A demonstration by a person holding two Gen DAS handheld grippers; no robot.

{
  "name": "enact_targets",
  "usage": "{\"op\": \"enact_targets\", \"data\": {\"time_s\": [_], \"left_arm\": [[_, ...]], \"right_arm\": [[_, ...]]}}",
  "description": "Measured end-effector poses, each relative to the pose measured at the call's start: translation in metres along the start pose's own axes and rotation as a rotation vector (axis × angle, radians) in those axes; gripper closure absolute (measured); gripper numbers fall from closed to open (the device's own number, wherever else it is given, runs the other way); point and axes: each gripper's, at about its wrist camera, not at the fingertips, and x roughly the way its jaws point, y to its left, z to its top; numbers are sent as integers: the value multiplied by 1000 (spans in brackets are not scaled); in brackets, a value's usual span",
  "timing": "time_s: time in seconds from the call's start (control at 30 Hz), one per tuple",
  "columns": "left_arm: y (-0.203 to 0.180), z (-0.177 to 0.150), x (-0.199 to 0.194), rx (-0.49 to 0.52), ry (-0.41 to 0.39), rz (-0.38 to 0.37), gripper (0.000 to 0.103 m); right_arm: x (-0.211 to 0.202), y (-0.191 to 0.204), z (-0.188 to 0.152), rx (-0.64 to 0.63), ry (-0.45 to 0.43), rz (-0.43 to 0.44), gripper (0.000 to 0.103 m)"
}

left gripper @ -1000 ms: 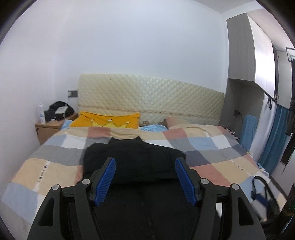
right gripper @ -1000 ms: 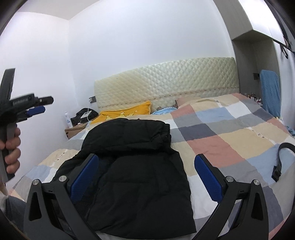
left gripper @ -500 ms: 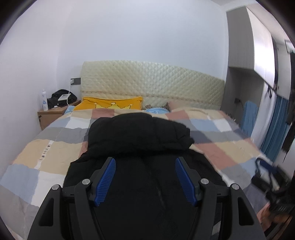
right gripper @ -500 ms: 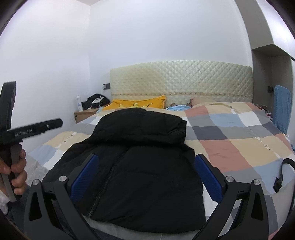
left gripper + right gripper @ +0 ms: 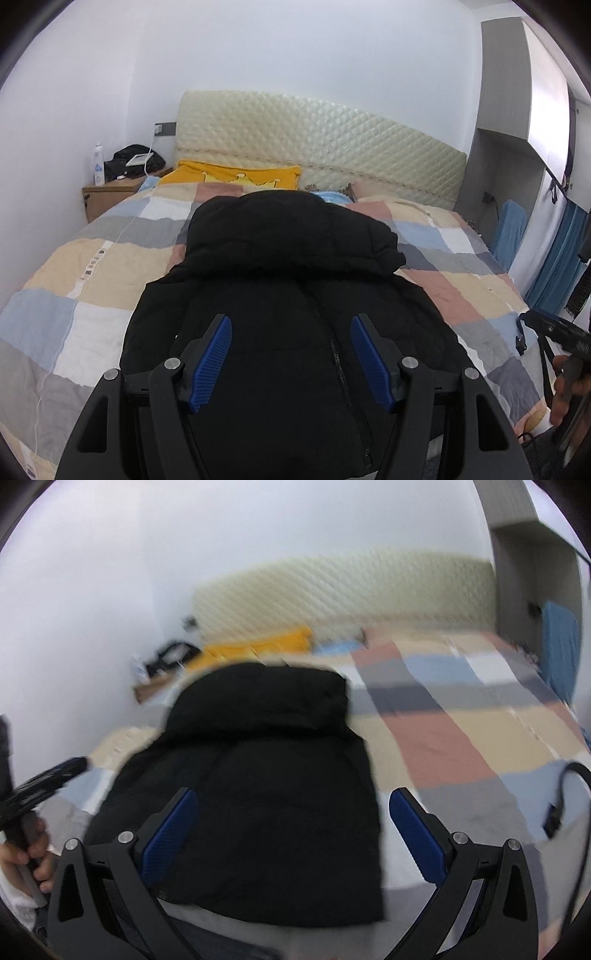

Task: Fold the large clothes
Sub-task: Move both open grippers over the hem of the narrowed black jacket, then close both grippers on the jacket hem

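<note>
Jacket [image 5: 288, 280] flat on checked quilt [image 5: 88, 266], yellow pillow [image 5: 236, 175] behind, both tongs wide, empty

Before me stands the bed [image 5: 122, 295], its checked quilt [image 5: 476, 291] spread flat. On the quilt lies a black jacket [image 5: 288, 295] — hood toward the headboard [image 5: 332, 147] — with a yellow pillow [image 5: 229, 175] beyond it.

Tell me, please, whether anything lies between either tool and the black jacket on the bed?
Nothing visible does. The black jacket lies spread on the checked quilt, with the open left tool and the open right tool directly facing it.
</note>
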Motion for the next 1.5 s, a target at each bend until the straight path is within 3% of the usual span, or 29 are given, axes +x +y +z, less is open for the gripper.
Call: {"op": "enact_targets", "data": {"time_s": [0.17, 0.3, 0.5, 0.63, 0.8, 0.9, 1.0, 1.1, 1.2, 1.27, 1.37, 1.43, 1.5], "left_arm": [[8, 1, 9, -39, 32, -19, 36], [17, 0, 19, -72, 69, -11, 36], [30, 0, 39, -138, 129, -17, 36], [43, -3, 48, -203, 160, -44, 36], [47, -4, 51, -227, 165, -39, 36], [51, -4, 51, -253, 167, -63, 36], [54, -3, 51, -273, 172, -65, 36], [59, -3, 52, -295, 182, -78, 36], [64, -1, 53, -314, 194, -78, 36], [72, 4, 52, -329, 201, -83, 36], [94, 16, 45, -373, 221, -110, 36], [113, 26, 37, -394, 241, -161, 36], [136, 37, 26, -415, 265, -147, 36]], "right_arm": [[42, -57, -1, 105, 203, -76, 0], [70, -95, -25, 283, 344, -29, 0], [102, -94, -47, 333, 459, 40, 0], [129, -93, -57, 326, 545, 18, 0], [146, -116, -77, 487, 620, 69, 0], [153, -124, -92, 606, 656, 158, 0], [153, -116, -91, 602, 659, 226, 0], [156, -97, -88, 595, 661, 357, 0], [156, -77, -84, 472, 675, 324, 0], [159, -76, -88, 469, 687, 292, 6], [158, -77, -94, 478, 694, 278, 25], [155, -73, -92, 470, 676, 327, 43], [150, -64, -83, 453, 648, 396, 52]]}}
